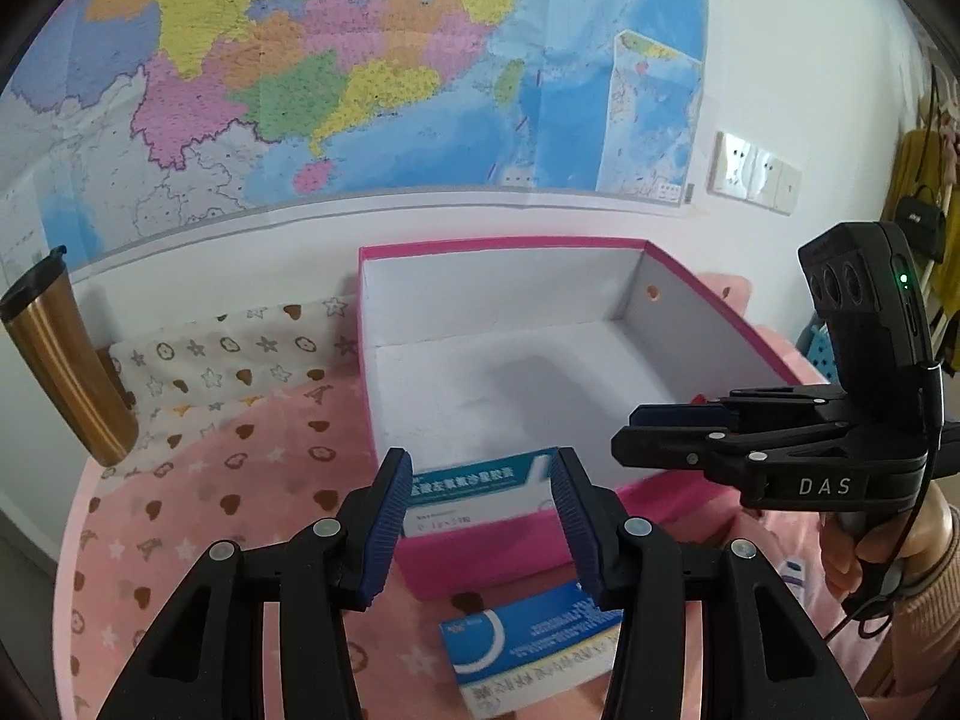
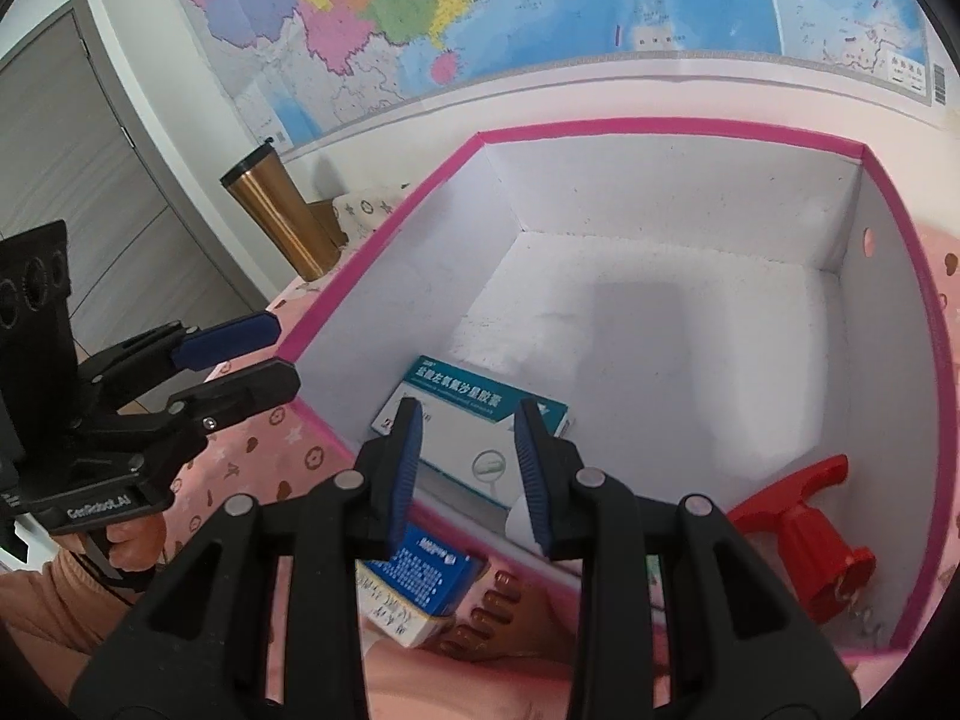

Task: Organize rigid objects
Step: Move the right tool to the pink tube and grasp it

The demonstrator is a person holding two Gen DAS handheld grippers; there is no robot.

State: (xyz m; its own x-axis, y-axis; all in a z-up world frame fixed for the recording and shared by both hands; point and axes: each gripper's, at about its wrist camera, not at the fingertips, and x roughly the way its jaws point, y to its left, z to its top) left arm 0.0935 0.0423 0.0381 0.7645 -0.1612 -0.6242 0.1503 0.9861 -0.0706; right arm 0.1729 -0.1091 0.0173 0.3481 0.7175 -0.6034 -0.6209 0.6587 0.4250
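Cardboard blue medicine carton (image 1: 534,648), lower centre, looks light and stiff; I'd pinch its long edges. Left gripper (image 1: 480,516) and right gripper (image 2: 468,468) both gape, empty.

Counted around the one pink box (image 2: 660,138): two medicine cartons — one teal-and-white (image 2: 474,420) inside it, one blue-and-white (image 1: 534,654) outside its near wall — one red plastic piece (image 2: 804,546) inside, and one gold tumbler (image 1: 66,360) well off its left side.
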